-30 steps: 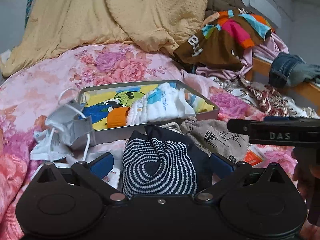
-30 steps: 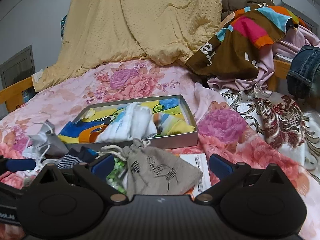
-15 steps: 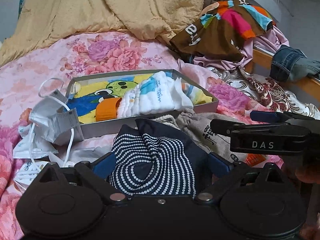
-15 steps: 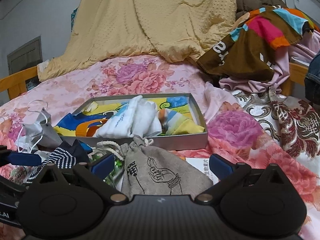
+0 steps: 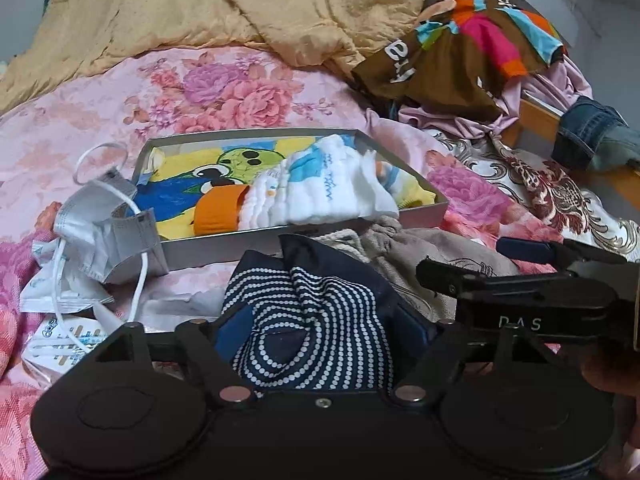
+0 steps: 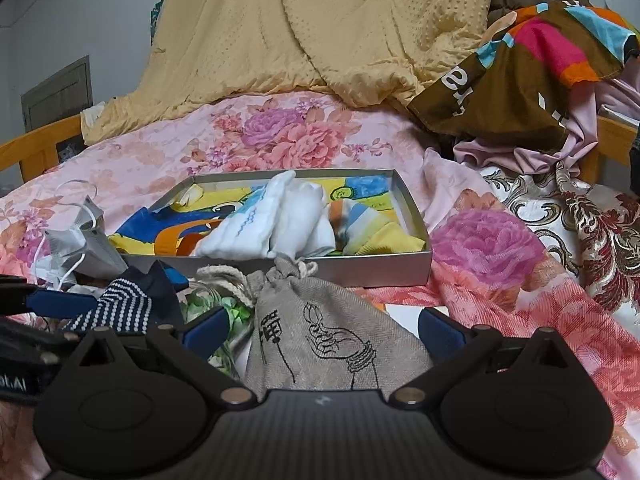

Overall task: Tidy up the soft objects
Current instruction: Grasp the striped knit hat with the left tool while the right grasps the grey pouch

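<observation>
The left gripper [image 5: 324, 332] jaws have just been closing around the navy dotted sock [image 5: 316, 320], bottom centre, ready to lift. The right gripper [image 6: 324, 328] jaws stand open around the linen drawstring pouch [image 6: 320, 332].

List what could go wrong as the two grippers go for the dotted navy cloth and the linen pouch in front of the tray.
1. The left gripper has just been closing around the dotted navy cloth; it may pinch only a fold, so the rest trails out.
2. The right gripper straddles the linen pouch; its drawstring lies over green plastic and could drag it along.
3. The grey tray already looks full, so additions may spill.
</observation>
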